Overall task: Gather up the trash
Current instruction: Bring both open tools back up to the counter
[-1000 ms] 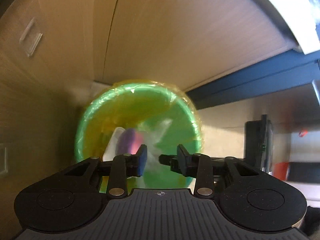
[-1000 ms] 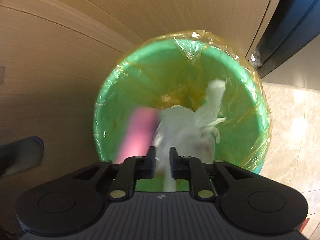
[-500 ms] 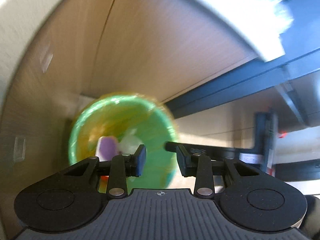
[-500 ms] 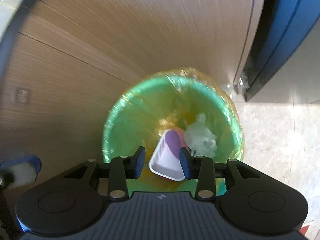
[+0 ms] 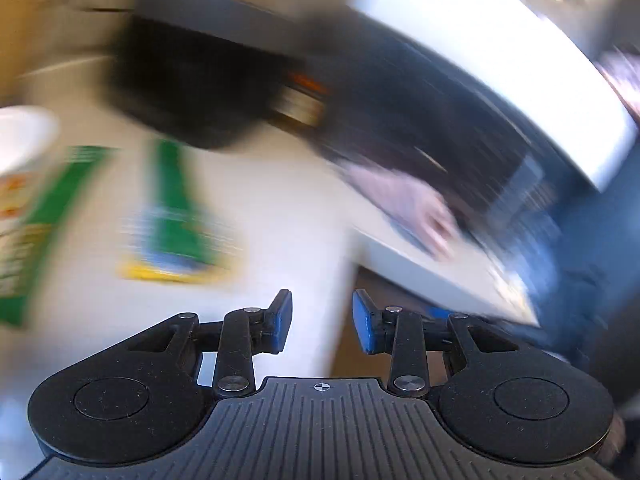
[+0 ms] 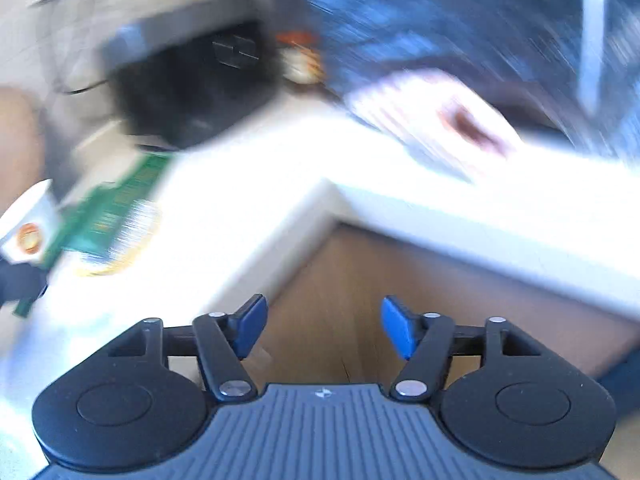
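Both views are heavily motion-blurred. My left gripper (image 5: pixel 322 326) is open and empty over the white tabletop (image 5: pixel 280 208). A green and yellow wrapper (image 5: pixel 176 224) lies on the table ahead, and a white paper cup (image 5: pixel 20 172) stands at the far left. My right gripper (image 6: pixel 324 330) is open and empty at the table's inner corner. The wrapper (image 6: pixel 108 220) and the cup (image 6: pixel 28 224) show at its left. A pink-white item (image 6: pixel 436 128) lies on the table at the back right, and also shows in the left wrist view (image 5: pixel 404 200).
A black blurred object (image 5: pixel 192 80) sits at the back of the table; it also appears in the right wrist view (image 6: pixel 188 88). The white table is L-shaped with a wooden panel (image 6: pixel 400 272) below its inner corner. Dark blue shapes (image 6: pixel 460 20) fill the background.
Both grippers swung up from the green lined bin to the tabletop. The right gripper let go of the trash, which stayed in the bin, and its jaws now stand wide.
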The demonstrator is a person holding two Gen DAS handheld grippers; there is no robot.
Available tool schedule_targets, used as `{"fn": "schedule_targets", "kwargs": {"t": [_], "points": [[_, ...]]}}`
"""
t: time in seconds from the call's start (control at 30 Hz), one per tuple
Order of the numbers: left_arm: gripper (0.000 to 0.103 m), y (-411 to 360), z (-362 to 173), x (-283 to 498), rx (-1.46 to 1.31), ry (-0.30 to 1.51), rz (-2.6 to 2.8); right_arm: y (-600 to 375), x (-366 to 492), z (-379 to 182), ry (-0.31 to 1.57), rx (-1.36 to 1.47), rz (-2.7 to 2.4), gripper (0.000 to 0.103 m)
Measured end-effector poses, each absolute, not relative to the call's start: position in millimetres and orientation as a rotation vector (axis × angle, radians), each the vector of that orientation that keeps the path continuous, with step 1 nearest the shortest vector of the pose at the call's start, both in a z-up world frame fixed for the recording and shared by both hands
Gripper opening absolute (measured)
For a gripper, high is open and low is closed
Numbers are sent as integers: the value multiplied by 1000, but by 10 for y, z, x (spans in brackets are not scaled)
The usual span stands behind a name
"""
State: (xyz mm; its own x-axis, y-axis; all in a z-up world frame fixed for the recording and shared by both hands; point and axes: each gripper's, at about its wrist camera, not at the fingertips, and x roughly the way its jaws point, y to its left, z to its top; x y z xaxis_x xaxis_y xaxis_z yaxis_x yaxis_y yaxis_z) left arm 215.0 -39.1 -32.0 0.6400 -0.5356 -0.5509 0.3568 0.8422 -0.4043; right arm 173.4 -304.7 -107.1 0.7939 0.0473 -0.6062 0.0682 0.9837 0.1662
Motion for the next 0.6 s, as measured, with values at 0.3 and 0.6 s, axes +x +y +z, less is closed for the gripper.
{"fn": "schedule_targets", "kwargs": {"t": [0.3,0.6], "points": [[37,583,-134,2394,-261,598,-152,-2031,2013,-815,652,55,238,66],[37,633,-630,2914,-169,714,-83,-1834,1905,-721,641,-32,304,66]]}}
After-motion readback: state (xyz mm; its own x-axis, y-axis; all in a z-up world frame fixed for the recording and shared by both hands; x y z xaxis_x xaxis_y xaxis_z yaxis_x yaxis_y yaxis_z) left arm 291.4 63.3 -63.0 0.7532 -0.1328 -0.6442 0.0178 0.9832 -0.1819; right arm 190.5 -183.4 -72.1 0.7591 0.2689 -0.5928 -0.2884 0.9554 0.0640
